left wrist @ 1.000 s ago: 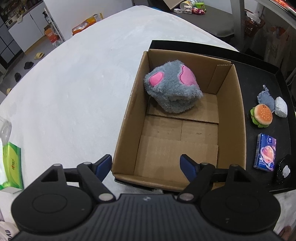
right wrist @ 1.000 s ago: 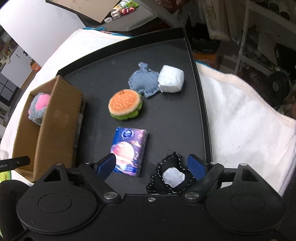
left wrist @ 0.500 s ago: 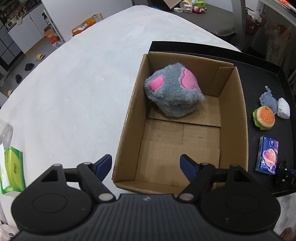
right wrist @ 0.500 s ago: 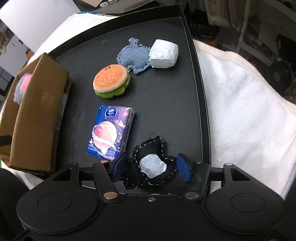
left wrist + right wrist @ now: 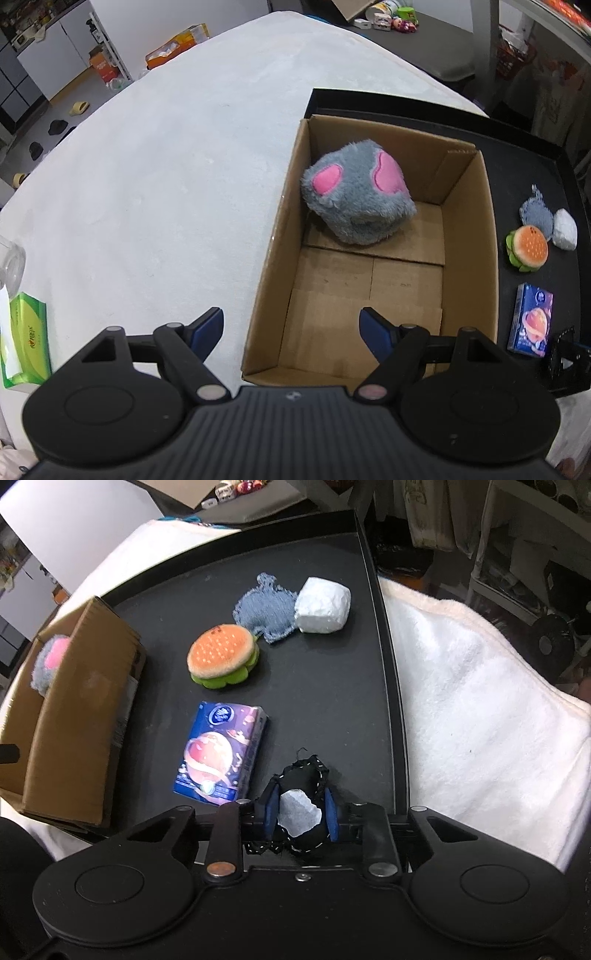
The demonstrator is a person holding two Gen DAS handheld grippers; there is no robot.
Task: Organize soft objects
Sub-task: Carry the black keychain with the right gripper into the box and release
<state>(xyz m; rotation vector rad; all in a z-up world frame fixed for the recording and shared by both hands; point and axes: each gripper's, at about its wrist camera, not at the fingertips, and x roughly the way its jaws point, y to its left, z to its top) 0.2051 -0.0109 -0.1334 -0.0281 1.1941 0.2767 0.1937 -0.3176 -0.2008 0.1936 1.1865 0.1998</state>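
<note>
While closing, right gripper [image 5: 300, 814] jaws around black plush [image 5: 301, 794].

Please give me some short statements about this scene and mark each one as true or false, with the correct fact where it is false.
1. The grey plush toy with pink patches lies inside the brown cardboard box. True.
2. The orange and green plush burger is in the box. False: it lies on the black tray.
3. The right gripper has the black stitched pouch with a white patch between its fingers. True: the jaws are closing and the pads press on it.
4. The left gripper holds the blue tissue pack. False: it is open and empty.
</note>
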